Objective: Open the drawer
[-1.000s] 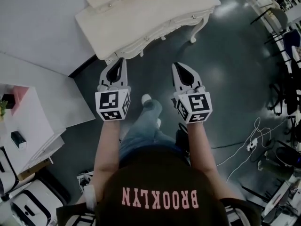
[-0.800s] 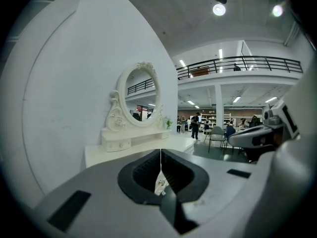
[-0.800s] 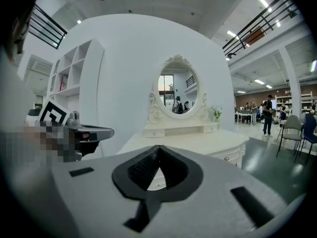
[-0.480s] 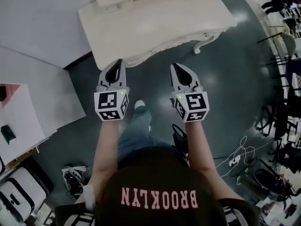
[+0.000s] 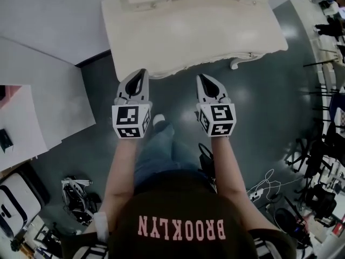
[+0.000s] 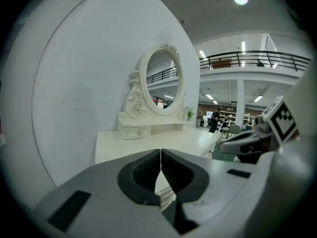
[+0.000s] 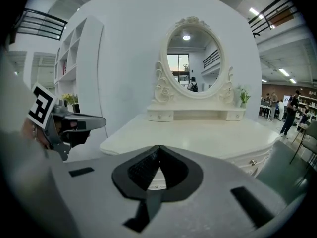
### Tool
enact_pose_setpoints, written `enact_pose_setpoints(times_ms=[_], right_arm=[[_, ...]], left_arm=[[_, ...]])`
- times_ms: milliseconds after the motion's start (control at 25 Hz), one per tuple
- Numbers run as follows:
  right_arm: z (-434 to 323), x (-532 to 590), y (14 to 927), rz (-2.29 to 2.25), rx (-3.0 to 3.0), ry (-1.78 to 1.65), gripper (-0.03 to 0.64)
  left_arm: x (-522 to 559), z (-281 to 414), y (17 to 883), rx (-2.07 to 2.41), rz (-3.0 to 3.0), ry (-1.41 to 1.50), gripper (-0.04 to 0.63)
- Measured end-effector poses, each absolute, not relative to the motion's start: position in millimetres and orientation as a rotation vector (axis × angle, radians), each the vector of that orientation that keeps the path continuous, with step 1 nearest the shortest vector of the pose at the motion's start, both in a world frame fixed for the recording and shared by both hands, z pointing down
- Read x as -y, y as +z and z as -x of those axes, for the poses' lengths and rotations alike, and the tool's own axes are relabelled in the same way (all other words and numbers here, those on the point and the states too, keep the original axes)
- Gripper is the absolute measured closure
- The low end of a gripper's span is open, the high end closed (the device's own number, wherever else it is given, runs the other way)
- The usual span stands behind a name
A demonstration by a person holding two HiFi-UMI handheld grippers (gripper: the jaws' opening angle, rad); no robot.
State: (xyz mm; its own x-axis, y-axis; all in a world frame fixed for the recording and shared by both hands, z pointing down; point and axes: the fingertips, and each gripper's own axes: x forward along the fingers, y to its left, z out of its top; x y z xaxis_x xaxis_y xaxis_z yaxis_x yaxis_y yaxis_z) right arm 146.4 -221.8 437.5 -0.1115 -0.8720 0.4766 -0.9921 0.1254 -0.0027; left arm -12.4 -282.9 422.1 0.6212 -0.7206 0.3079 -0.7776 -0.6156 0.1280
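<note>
A cream dressing table (image 5: 188, 31) with an oval mirror (image 7: 193, 58) stands ahead of me. Its curved front carries drawers; one drawer knob (image 7: 253, 162) shows at the right of the front, also seen from above as a knob (image 5: 250, 54). My left gripper (image 5: 142, 72) is shut and empty, its tip just short of the table's front edge. My right gripper (image 5: 200, 77) is also shut and empty, level with it and slightly further from the edge. In the left gripper view the left gripper (image 6: 161, 152) points over the tabletop (image 6: 148, 143). The right gripper (image 7: 158, 148) points at the table's front.
A white wall panel (image 5: 38, 20) runs along the left of the table. A white cabinet (image 5: 21, 123) stands at the left. My leg and shoe (image 5: 159, 120) are between the grippers. Cables (image 5: 269, 179) and chairs (image 5: 318, 144) lie at the right, a bag (image 5: 75, 198) at lower left.
I have stepped up to the table: it fills more of the head view and both grippers now sit close to its front edge. Both stayed shut.
</note>
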Motion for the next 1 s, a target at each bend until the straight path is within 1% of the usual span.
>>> enact_pose_setpoints(times_ms=[360,400,440,560,640,840,1000], right_arm=[[-142.7,237.3,474.8,-1.7,2.064,0.543,0.621],[-142.6,236.6,479.7,-1.683,2.069,0.558,0.605],[-143.3,235.7,484.8,-1.666,2.072,0.572,0.552],[-148.3,232.8,499.7,-1.615,2.074,0.594,0.476],[-152.3,229.8,508.5,-1.581,2.08,0.599,0.453],[-160.4,228.9,529.8,-1.52,2.092,0.619,0.454],[-160.8,237.3,554.3,-1.475,2.076,0.622,0.469]], left_arm=[[278.6,34.1,437.7,1.326,-2.507,0.364,0.589],[275.7,34.4,439.6,1.335,-2.498,0.366,0.589],[272.5,34.0,442.1,1.345,-2.487,0.369,0.589],[262.1,30.9,451.4,1.382,-2.442,0.38,0.589],[253.0,27.4,457.2,1.407,-2.409,0.382,0.589],[241.6,19.0,464.9,1.463,-2.367,0.396,0.589],[238.8,17.1,474.2,1.501,-2.329,0.4,0.589]])
